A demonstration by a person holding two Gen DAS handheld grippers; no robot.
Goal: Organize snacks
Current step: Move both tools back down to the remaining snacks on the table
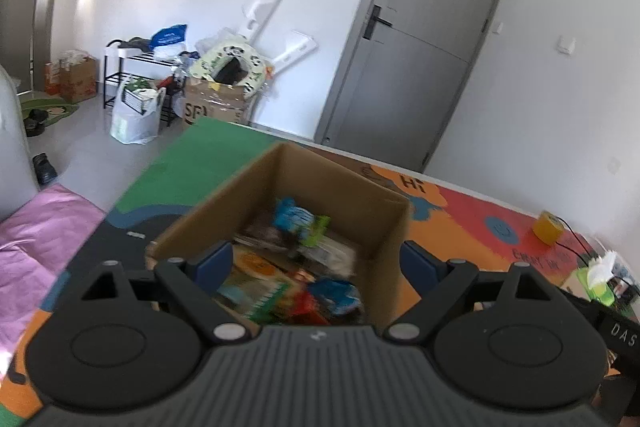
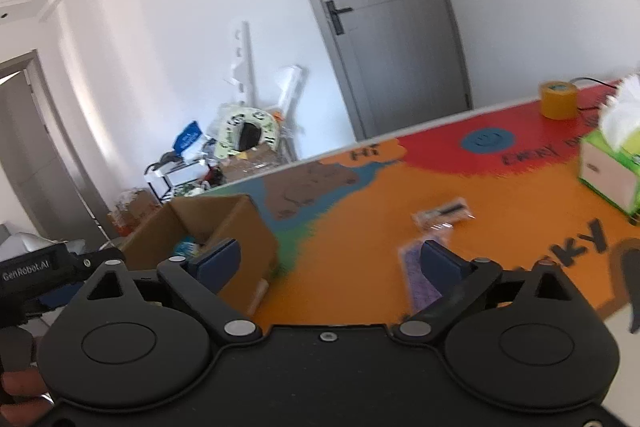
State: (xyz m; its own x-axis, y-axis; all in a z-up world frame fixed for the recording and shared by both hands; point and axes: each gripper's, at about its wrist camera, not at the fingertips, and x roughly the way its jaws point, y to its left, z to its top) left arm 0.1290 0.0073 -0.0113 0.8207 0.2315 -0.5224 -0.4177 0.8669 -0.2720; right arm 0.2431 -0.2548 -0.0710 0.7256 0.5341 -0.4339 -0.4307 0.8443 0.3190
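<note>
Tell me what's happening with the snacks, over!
Both jaws open, empty. Cardboard box full of snacks. Two packets left on the mat. Nothing blocking.

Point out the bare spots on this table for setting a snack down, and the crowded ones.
Free: the orange stretch between the cardboard box and the clear snack packet; also the green corner behind the box. Crowded: inside the box, piled with snack packets, and the tissue box and tape roll corner.

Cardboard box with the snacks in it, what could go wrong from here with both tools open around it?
1. The left tool hangs open over the cardboard box; dropping in, a finger could catch the rim.
2. The purple packet lies partly behind the right tool's finger, so a grab might miss.
3. The clear packet lies further off and may be forgotten.
</note>
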